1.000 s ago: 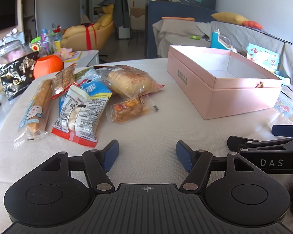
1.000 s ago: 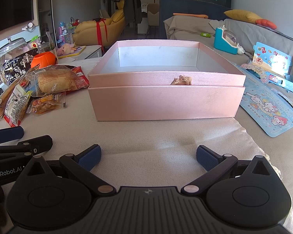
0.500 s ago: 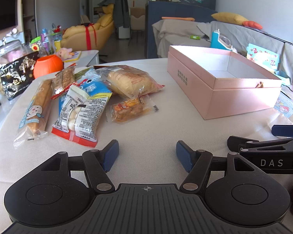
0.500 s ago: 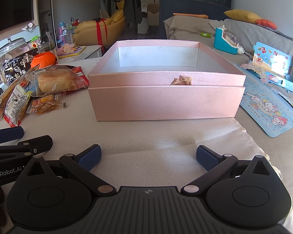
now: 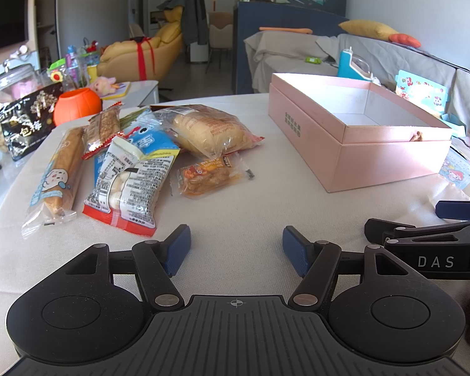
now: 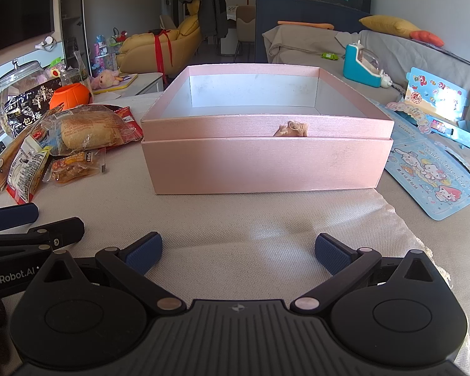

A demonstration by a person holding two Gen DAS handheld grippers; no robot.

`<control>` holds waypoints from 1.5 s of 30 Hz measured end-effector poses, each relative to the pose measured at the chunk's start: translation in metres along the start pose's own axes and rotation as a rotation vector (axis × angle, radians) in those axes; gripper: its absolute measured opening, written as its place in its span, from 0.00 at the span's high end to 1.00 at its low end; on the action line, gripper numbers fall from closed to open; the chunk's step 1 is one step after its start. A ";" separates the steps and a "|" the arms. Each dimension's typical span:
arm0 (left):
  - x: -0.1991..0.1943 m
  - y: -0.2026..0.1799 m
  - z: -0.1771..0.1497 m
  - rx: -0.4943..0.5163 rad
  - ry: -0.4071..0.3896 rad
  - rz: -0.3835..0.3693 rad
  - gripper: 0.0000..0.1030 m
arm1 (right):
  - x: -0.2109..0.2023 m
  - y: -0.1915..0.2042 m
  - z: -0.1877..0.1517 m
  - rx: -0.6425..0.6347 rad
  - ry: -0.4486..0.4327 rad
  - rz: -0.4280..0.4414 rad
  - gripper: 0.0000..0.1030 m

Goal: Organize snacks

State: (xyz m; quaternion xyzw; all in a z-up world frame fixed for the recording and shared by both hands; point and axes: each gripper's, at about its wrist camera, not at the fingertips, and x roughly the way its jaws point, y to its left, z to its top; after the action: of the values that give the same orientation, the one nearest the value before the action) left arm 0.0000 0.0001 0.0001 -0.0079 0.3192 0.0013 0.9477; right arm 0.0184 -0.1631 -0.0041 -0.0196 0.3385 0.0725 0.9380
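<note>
An open, empty pink box (image 5: 376,153) stands on the cloth-covered table, straight ahead in the right wrist view (image 6: 266,163). Several snack packets lie in a pile to its left: a bread bag (image 5: 210,131), a small orange packet (image 5: 206,177), a white packet with a red edge (image 5: 131,188), a blue packet (image 5: 150,144) and a long bread stick (image 5: 59,172). My left gripper (image 5: 236,249) is open and empty, low over the table in front of the pile. My right gripper (image 6: 238,252) is open and empty in front of the box.
A black snack bag (image 5: 25,122), a glass jar (image 5: 3,94) and an orange pumpkin cup (image 5: 76,105) stand at the table's far left. A blue cartoon card (image 6: 435,172) lies right of the box. A sofa with toys runs behind.
</note>
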 end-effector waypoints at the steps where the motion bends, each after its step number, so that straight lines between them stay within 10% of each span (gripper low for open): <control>1: 0.000 0.000 0.000 0.000 0.000 0.000 0.32 | 0.000 0.000 0.000 0.000 0.000 0.000 0.00; 45: 0.000 0.017 0.005 -0.020 0.000 -0.061 0.37 | 0.000 -0.003 0.007 -0.033 0.073 0.057 0.00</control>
State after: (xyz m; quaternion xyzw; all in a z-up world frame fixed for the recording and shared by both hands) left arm 0.0027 0.0167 0.0039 -0.0271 0.3187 -0.0242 0.9472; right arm 0.0236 -0.1658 0.0010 -0.0279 0.3717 0.1038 0.9221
